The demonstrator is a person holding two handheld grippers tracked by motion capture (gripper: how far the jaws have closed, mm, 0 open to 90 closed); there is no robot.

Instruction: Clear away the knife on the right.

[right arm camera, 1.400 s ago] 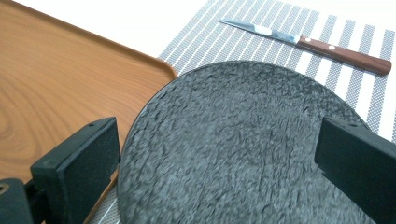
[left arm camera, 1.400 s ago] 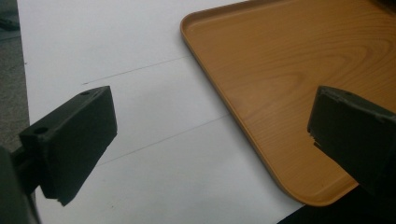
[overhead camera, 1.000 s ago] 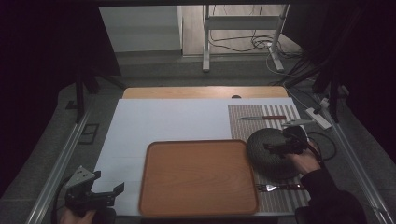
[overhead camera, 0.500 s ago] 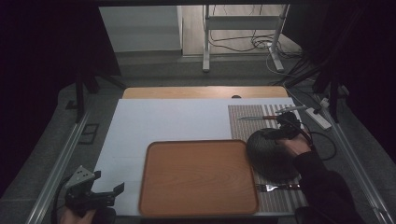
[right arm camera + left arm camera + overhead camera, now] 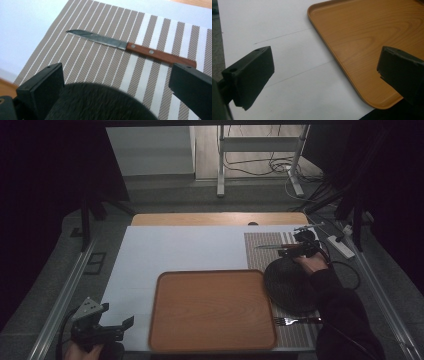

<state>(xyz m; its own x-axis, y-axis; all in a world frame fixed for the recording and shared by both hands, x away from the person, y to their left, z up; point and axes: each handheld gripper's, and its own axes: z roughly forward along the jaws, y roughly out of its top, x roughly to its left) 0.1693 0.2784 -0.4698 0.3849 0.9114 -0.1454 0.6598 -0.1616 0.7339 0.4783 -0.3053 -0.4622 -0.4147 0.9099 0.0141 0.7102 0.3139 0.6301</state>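
Observation:
A knife (image 5: 130, 46) with a brown wooden handle lies on the striped placemat (image 5: 95, 62), blade toward the left in the right gripper view. My right gripper (image 5: 117, 75) hovers open just short of it, above the far rim of a black plate (image 5: 100, 102). In the high view, that right gripper (image 5: 292, 250) is by the knife (image 5: 272, 247), beyond the black plate (image 5: 290, 282). My left gripper (image 5: 122, 327) stands open at the table's near left corner, with nothing between its jaws. In its own view the left gripper (image 5: 324, 67) faces the corner of a wooden tray (image 5: 367, 37).
The wooden tray (image 5: 212, 310) lies in the near middle of the white table top (image 5: 190, 250). A fork (image 5: 295, 320) rests on the placemat (image 5: 257, 257) near the front edge. A power strip (image 5: 340, 246) and cables lie at the table's right side.
My right gripper has moved from over the black plate toward the far side, up to the knife. The left gripper has stayed where it was.

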